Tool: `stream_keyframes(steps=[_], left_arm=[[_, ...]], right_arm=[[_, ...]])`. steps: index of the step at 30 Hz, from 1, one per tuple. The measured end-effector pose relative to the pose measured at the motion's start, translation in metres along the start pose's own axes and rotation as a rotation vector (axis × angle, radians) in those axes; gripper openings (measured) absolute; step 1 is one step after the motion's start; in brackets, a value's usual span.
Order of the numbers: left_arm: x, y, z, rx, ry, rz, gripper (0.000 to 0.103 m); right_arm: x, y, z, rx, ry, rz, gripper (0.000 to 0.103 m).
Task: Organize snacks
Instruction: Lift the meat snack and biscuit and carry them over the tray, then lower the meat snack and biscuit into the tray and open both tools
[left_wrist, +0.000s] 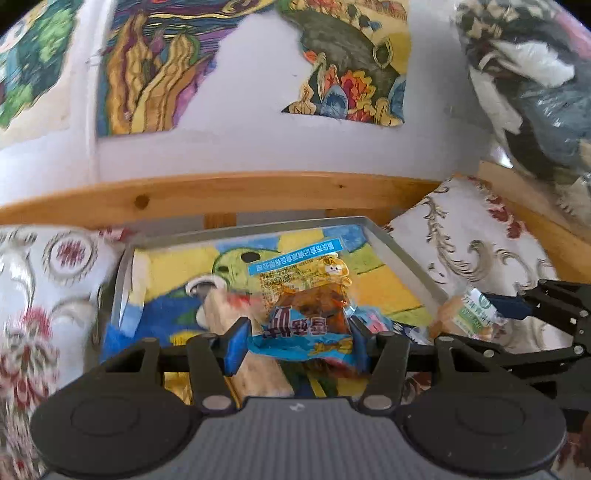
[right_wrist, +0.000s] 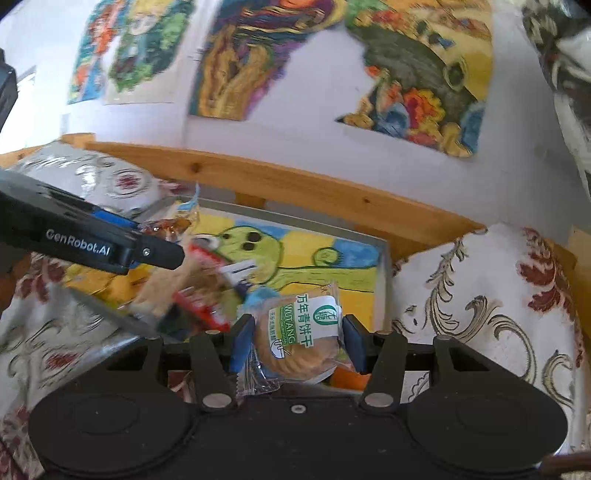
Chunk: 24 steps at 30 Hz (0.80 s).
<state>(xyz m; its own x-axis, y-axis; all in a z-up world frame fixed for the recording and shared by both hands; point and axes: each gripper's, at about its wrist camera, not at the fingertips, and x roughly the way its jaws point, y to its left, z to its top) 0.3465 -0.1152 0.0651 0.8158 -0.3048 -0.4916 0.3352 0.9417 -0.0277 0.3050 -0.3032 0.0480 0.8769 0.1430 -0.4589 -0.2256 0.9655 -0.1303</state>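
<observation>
A small blue-and-orange snack pack (left_wrist: 306, 321) is being held by the left claw (left_wrist: 299, 336), pads pressed on its two sides, above the tray (left_wrist: 402, 258). A round biscuit pack (right_wrist: 299, 332) is being pinched the same way by the right claw (right_wrist: 295, 343), over the tray's (right_wrist: 382, 273) right side, near its rim. Both claws are closed on their packs, neither pack is resting on anything.

In the tray, a few more packs are lying loose at the near-left, among them a red-and-white one (right_wrist: 207, 291); they are blurred and cannot be counted. The tray is sitting on a patterned cushion surface (right_wrist: 480, 314) in front of a wooden rail (right_wrist: 295, 184).

Handling, judged: both packs are being taken as very light, with thin crinkly film that is slippery and gives under the pads. The left pack's content looks soft and lumpy, so a grip across the bulge, as now, is being judged safer than one on the flat sealed edge, which would slide out. The biscuits are stiff but brittle, so pressure is best being kept light and across the disc's edge, not its face. The clear film tail (right_wrist: 258, 376) hanging below the biscuits is giving no hold
</observation>
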Motion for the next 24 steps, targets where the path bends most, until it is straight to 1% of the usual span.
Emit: stream_keyframes(steps=[3, 6, 9, 11, 16, 24], left_arm=[[0.019, -0.001, 0.009, -0.011, 0.035, 0.01, 0.059], [0.032, -0.003, 0.013, -0.02, 0.056, 0.009, 0.06], [0.041, -0.007, 0.013, 0.024, 0.067, 0.014, 0.06], [0.046, -0.009, 0.013, 0.053, 0.07, 0.027, 0.061], [0.055, -0.008, 0.014, 0.048, 0.093, 0.043, 0.063], [0.058, -0.007, 0.011, 0.033, 0.126, 0.051, 0.066]], right_arm=[[0.015, -0.005, 0.0, 0.043, 0.023, -0.014, 0.054], [0.025, -0.007, -0.004, 0.049, 0.032, -0.029, 0.054], [0.029, -0.009, -0.009, 0.051, 0.045, -0.029, 0.054], [0.029, -0.009, -0.012, 0.043, 0.035, -0.029, 0.055], [0.029, -0.008, -0.012, 0.027, 0.025, -0.033, 0.056], [0.029, -0.012, -0.015, 0.055, 0.027, -0.048, 0.058]])
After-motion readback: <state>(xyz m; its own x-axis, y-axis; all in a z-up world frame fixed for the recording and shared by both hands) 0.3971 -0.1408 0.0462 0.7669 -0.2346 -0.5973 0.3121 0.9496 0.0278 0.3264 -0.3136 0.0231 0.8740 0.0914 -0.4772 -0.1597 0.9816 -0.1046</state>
